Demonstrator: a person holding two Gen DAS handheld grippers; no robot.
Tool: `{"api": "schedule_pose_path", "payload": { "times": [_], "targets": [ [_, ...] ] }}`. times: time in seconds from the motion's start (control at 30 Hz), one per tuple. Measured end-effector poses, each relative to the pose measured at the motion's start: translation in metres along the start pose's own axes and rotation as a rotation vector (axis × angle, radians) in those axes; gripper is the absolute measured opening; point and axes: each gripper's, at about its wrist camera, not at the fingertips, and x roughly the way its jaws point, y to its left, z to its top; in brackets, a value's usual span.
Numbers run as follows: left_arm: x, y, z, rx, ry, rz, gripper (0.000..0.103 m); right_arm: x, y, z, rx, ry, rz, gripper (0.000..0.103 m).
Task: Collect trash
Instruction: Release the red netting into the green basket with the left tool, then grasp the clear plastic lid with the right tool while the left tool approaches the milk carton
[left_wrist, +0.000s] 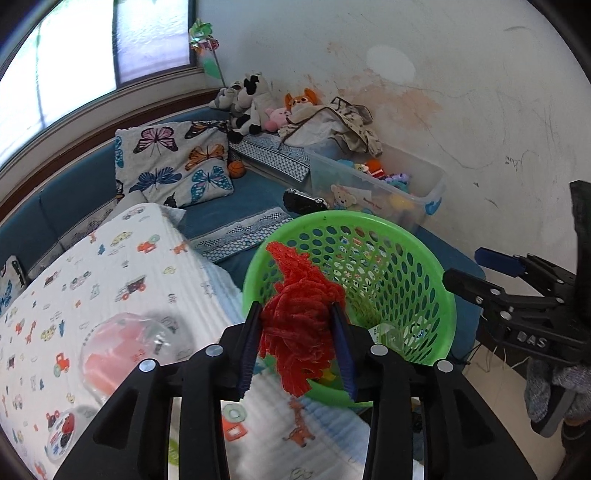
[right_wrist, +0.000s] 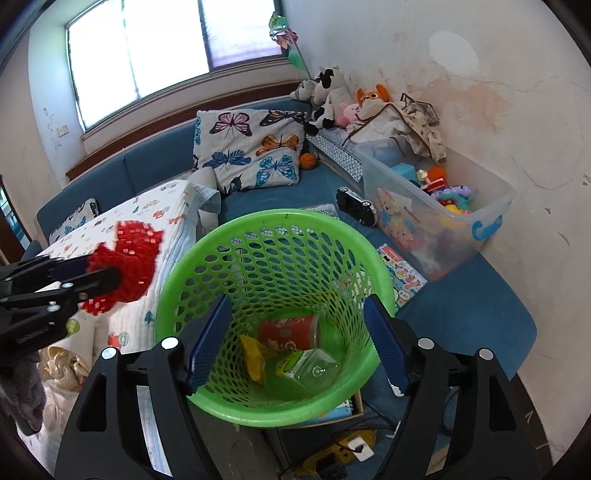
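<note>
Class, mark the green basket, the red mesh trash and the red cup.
green basket (right_wrist: 177, 284), right wrist view, on its left rim.
red mesh trash (left_wrist: 295, 317), left wrist view, its bunched middle.
red cup (right_wrist: 286, 331), right wrist view, its side.

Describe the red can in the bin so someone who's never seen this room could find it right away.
Find the green perforated basket beside the blue couch. At its bottom, the red can lies on its side against the far wall. It is the only red item there, next to a yellow wrapper and a clear green-labelled bottle.
</note>
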Motion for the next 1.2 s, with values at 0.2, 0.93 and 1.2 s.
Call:
{"api": "schedule_pose_path", "payload": {
  "times": [0.2,0.93,1.2],
  "targets": [
    [0.008,-0.012,-0.001,0.026,0.008,-0.014,0.05,-0.008,-0.002,-0.006,0.005,-0.011,-0.018,0.077],
    [-0.087,0.056,-0.053,-0.085,-0.087,0.108,0.063,-0.036,0.061,-0.033,-0.047,-0.007,0.119,0.085],
    [-0.129,0.112,-0.098,-0.208,-0.103,0.212,0.065,-0.055,0.115,-0.045,-0.116,-0.007,0.222,0.087]
  ]
}}
